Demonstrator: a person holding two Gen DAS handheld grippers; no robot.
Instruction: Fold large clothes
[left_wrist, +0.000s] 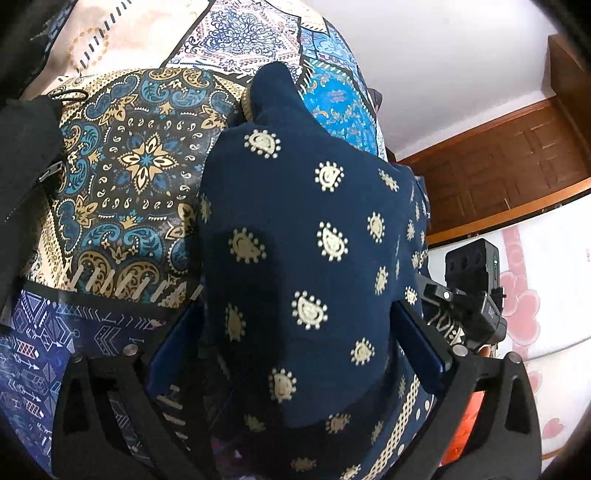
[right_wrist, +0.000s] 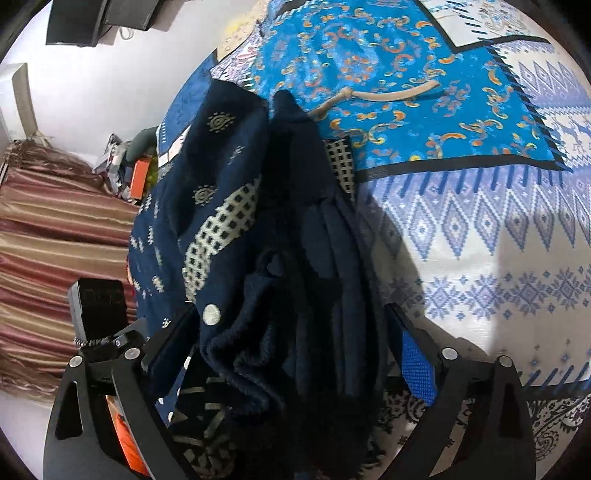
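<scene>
I have the left gripper (left_wrist: 295, 350) closed on a thick bunch of the navy garment (left_wrist: 314, 240), its blue pads pressing the cloth from both sides. The fabric carries cream paisley dots and rises away from the fingers in a tall fold over the patchwork bedspread (left_wrist: 125, 162). A black jacket (left_wrist: 26, 158) lies at the left edge of that spread. My right gripper (right_wrist: 291, 350) also grips the same garment (right_wrist: 280, 229), clamped on a gathered wad of dark folds with a cream checked band (right_wrist: 221, 229) showing beside them. A cream cord (right_wrist: 388, 96) lies on the bright blue patch beyond. A striped curtain (right_wrist: 55, 229) hangs at the left, and a wooden door (left_wrist: 509, 162) stands past the bed
</scene>
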